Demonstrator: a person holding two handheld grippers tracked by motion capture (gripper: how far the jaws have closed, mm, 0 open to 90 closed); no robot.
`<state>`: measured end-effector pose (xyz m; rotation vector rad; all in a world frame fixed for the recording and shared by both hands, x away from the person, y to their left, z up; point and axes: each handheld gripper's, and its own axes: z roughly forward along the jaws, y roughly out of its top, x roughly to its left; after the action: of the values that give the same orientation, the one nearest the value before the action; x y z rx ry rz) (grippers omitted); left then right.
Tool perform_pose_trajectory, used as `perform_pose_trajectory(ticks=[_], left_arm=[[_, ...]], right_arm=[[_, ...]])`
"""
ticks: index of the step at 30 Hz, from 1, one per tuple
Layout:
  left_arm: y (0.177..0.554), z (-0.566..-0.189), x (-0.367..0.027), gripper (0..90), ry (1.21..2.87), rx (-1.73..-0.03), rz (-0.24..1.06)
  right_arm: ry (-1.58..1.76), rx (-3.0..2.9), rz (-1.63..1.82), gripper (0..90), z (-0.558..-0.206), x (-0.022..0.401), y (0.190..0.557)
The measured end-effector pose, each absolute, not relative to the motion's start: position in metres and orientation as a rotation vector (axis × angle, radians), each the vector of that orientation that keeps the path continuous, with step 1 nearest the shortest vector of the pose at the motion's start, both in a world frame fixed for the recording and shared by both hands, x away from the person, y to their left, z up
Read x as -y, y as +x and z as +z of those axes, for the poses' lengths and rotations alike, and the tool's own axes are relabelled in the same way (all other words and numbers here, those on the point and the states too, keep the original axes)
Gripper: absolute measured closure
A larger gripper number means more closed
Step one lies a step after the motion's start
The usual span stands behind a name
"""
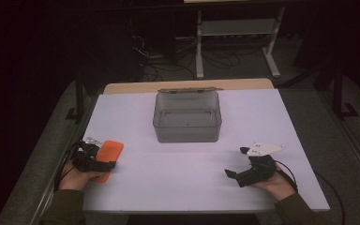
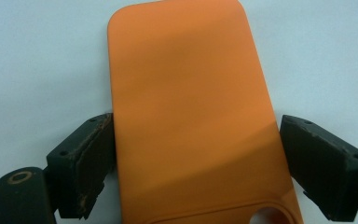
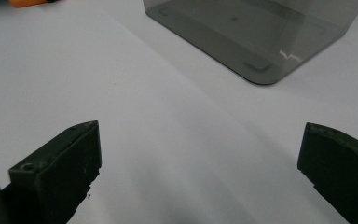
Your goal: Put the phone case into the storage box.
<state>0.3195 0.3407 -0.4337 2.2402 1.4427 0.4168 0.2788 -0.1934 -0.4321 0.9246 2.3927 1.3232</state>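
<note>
An orange phone case (image 1: 111, 151) lies flat on the white table (image 1: 178, 173) at the front left. My left gripper (image 1: 104, 159) straddles its near end. In the left gripper view the case (image 2: 191, 93) runs up between the two jaws, and both pads (image 2: 95, 154) meet its long edges, so the left gripper (image 2: 196, 154) is shut on it. At the front right my right gripper (image 1: 235, 162) rests on the table, held by a hand. Its jaws stand wide apart in the right gripper view, with nothing but bare table between them (image 3: 200, 158).
A clear grey plastic box (image 1: 187, 132) with its lid folded back stands at the middle of the table, towards the far edge; the right gripper view shows its corner (image 3: 261, 42). Beyond the table are a white stand (image 1: 236, 28) and cables on the floor.
</note>
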Motion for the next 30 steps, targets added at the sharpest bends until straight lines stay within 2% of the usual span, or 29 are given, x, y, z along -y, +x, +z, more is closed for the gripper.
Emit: perform_pose_trajectory(ticks=[16,30], left_arm=[[0.318,-0.421,-0.341,13.4,2.222,-1.380,0.411],[0.315,-0.407,-0.317,13.6,2.242,-1.238,0.352]], right_arm=[[0.924,-2.392,1.325,0.0,-0.432,0.194,0.279],[0.925,-2.393,1.325,0.0,-0.432,0.194,0.279]])
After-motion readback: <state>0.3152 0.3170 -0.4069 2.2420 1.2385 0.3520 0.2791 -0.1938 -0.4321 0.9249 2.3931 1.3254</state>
